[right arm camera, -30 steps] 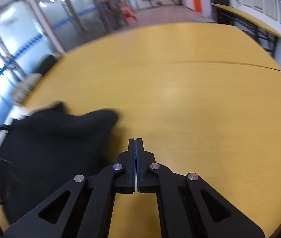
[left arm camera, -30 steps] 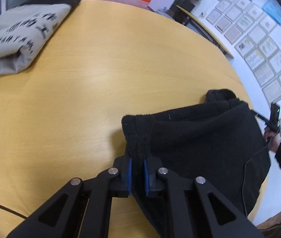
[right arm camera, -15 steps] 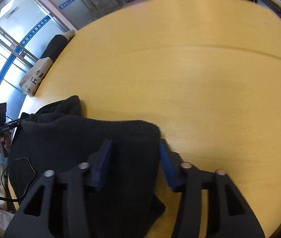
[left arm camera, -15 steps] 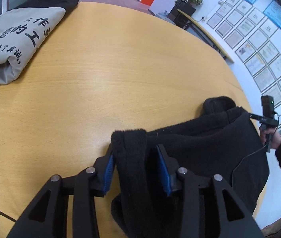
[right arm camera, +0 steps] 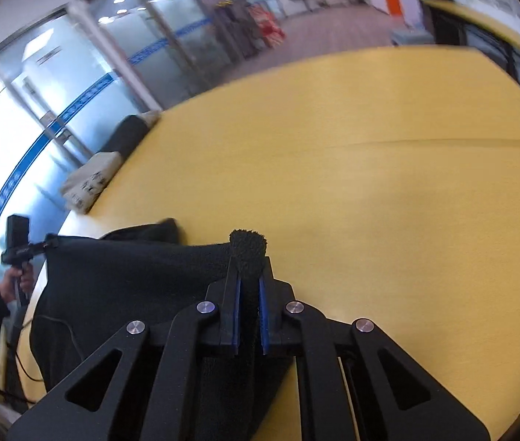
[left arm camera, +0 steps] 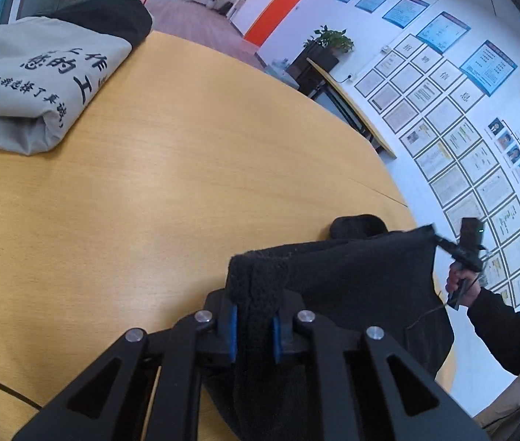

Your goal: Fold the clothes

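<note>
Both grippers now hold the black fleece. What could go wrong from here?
The left hand-held gripper and the right hand-held gripper each pinch only a thick corner of the black fleece garment; it may slip out. A thin cable lies across the garment and could snag.

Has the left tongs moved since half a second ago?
Yes. The left tongs closed onto the black fleece and lifted its edge off the yellow table.
</note>
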`<state>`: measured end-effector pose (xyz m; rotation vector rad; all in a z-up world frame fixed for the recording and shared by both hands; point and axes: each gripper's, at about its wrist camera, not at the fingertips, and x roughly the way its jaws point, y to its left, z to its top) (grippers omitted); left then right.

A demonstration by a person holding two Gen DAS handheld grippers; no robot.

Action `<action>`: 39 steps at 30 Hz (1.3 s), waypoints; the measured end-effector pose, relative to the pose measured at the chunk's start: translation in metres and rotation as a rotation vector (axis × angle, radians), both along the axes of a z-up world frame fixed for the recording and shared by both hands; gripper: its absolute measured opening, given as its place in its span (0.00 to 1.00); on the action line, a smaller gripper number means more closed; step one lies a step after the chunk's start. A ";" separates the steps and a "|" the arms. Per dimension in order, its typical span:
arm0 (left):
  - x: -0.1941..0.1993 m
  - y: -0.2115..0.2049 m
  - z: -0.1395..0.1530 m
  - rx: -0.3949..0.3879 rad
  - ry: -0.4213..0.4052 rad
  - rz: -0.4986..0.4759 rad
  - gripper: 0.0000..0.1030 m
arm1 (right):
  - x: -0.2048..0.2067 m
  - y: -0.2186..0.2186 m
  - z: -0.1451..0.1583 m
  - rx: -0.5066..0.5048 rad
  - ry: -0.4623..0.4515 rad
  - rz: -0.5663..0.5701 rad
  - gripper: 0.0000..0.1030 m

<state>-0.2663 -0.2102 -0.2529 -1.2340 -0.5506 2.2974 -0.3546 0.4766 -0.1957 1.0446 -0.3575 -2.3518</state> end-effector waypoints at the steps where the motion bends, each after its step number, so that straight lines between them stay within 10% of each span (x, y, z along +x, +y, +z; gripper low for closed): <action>1: 0.001 0.005 0.002 0.024 0.036 -0.007 0.13 | 0.004 -0.002 0.012 -0.050 0.070 0.013 0.06; 9: -0.030 0.048 -0.034 -0.202 -0.086 -0.020 0.14 | -0.022 -0.010 -0.031 0.099 -0.079 0.008 0.10; 15: -0.020 0.040 -0.015 -0.267 -0.041 0.054 0.24 | -0.030 -0.009 -0.019 0.180 -0.089 -0.065 0.43; 20: 0.006 0.116 0.016 -0.379 0.098 -0.163 0.30 | 0.008 -0.058 0.032 0.163 0.066 0.032 0.68; 24: 0.020 0.181 0.030 -0.460 0.191 -0.348 0.43 | 0.015 -0.149 0.007 0.166 0.007 0.207 0.68; 28: -0.008 0.211 -0.026 -0.475 0.076 -0.391 0.39 | -0.011 -0.214 -0.040 0.173 -0.039 0.240 0.66; 32: -0.019 0.205 -0.043 -0.416 0.025 -0.345 0.31 | -0.037 -0.205 -0.072 0.195 -0.109 0.136 0.35; 36: 0.003 0.217 -0.009 -0.389 0.159 -0.438 0.33 | -0.008 -0.183 -0.036 0.163 0.027 0.082 0.84; 39: 0.004 0.241 -0.024 -0.490 0.188 -0.503 0.57 | 0.007 -0.184 -0.045 0.227 -0.014 0.086 0.84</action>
